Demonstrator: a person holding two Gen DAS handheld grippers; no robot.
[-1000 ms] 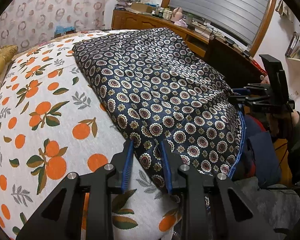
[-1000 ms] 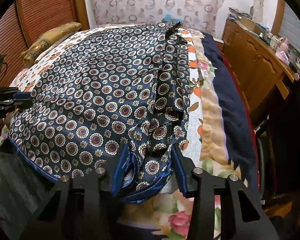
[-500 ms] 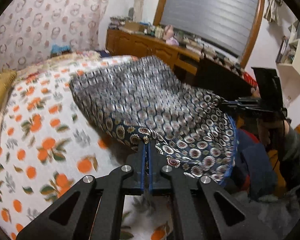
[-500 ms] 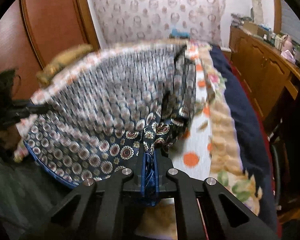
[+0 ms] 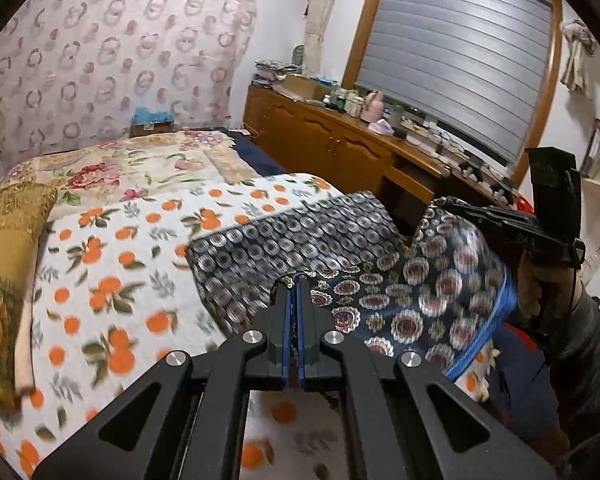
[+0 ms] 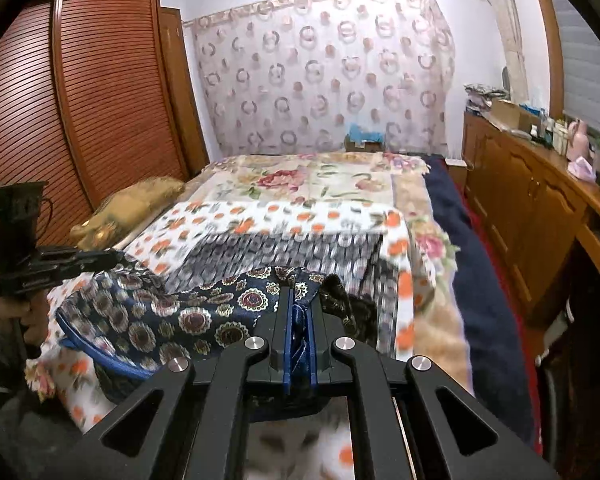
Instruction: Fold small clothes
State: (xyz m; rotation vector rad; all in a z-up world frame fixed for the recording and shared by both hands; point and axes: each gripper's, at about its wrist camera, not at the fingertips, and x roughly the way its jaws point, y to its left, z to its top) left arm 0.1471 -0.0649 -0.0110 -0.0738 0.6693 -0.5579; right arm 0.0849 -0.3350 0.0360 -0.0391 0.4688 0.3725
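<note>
Both grippers, the left gripper (image 5: 293,288) and the right gripper (image 6: 299,300), have just closed and each now pinches a near corner of the patterned garment (image 5: 400,300). The near edge is now lifted off the bed (image 5: 112,264), while the far part lies on it. I judge the first fold is beginning.

Even, soft indoor light in both views; no hard shadows. Fisheye bends the cupboard doors (image 6: 80,92) and window blind (image 5: 456,52) toward the rims; black vignette fills the corners. Motion blur smears the patterned cloth (image 5: 400,288) and the orange-print bedspread (image 5: 112,264), strongest in the right wrist view. The black tongs (image 5: 294,332) up close stay sharp, bolt heads glinting. The far curtain (image 6: 324,68) looks slightly soft.
</note>
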